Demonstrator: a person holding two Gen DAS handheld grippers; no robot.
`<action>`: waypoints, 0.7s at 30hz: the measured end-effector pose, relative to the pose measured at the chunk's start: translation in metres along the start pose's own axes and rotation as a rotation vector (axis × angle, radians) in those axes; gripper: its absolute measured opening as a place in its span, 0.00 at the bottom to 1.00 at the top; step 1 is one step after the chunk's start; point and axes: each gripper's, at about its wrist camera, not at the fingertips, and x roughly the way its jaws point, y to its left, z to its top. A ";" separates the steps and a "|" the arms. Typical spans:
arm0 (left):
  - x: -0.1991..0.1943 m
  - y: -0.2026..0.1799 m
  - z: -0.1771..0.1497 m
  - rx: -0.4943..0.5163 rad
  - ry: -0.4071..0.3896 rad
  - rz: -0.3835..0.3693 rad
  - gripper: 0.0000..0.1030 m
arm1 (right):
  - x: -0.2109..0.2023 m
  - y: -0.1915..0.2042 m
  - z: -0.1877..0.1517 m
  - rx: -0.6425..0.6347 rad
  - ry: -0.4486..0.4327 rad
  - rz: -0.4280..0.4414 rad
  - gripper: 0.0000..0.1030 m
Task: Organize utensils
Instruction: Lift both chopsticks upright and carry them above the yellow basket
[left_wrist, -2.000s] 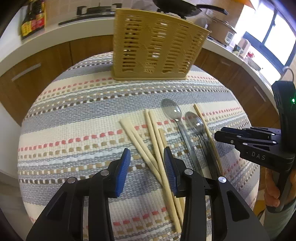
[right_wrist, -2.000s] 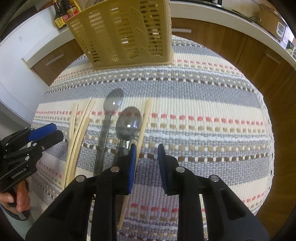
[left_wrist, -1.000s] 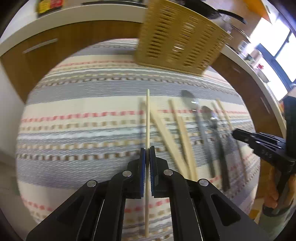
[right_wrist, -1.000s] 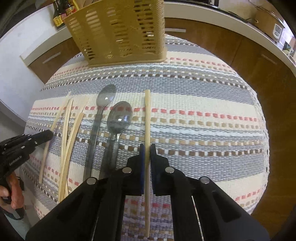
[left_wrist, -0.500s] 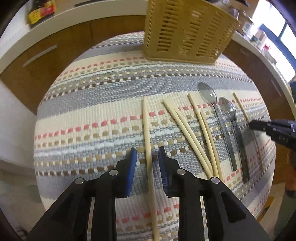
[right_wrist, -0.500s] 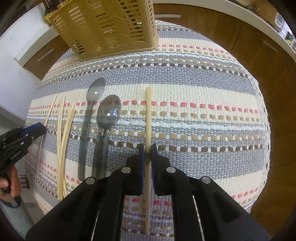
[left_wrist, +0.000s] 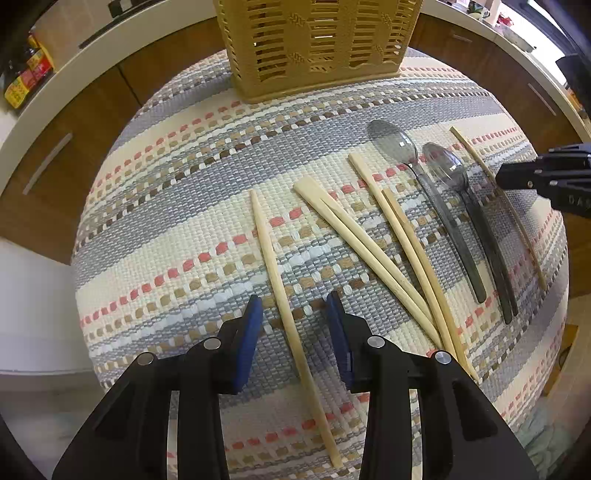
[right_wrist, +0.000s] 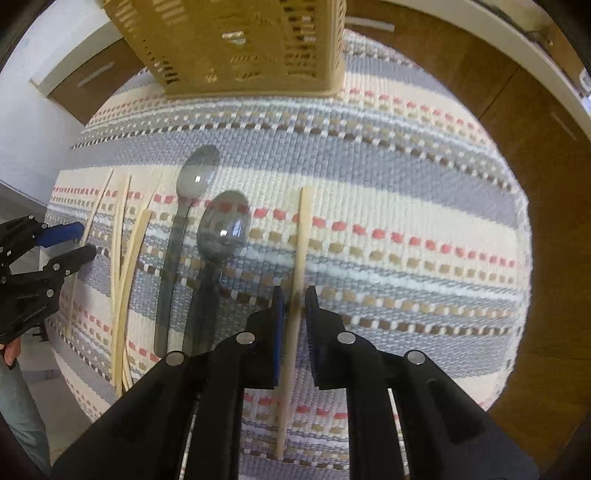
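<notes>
Several pale wooden chopsticks and two dark translucent spoons (left_wrist: 395, 142) (left_wrist: 445, 164) lie on a striped woven mat (left_wrist: 166, 221). My left gripper (left_wrist: 293, 299) points down over a single chopstick (left_wrist: 269, 251) at the left of the row. Its jaws are opening and its blue pads stand clear of the stick on both sides. My right gripper (right_wrist: 293, 291) hovers over another chopstick (right_wrist: 304, 229), right of the spoons (right_wrist: 225, 225). Its jaws are opening too, and a narrow gap shows beside the stick. Two chopstick pairs (left_wrist: 351, 236) (left_wrist: 402, 229) lie between.
A tan slotted utensil basket (left_wrist: 317, 40) stands upright at the mat's far edge, also in the right wrist view (right_wrist: 236, 40). Wooden cabinets and a white counter curve behind. Bottles (left_wrist: 22, 81) stand at the far left. The right half of the mat (right_wrist: 424, 221) holds no utensils.
Both grippers closed on a chopstick each, carried them outward to the ends of the row, and now their jaws part, leaving the sticks on the mat.
</notes>
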 end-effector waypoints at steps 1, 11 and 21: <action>0.000 0.001 0.000 0.000 -0.002 0.000 0.33 | -0.001 -0.001 0.001 0.008 -0.006 0.008 0.22; 0.000 -0.005 -0.005 0.011 0.000 0.006 0.27 | 0.012 0.017 0.004 -0.062 0.013 -0.060 0.14; -0.032 -0.024 -0.009 -0.029 -0.185 0.023 0.04 | -0.043 0.040 0.009 -0.135 -0.238 -0.065 0.04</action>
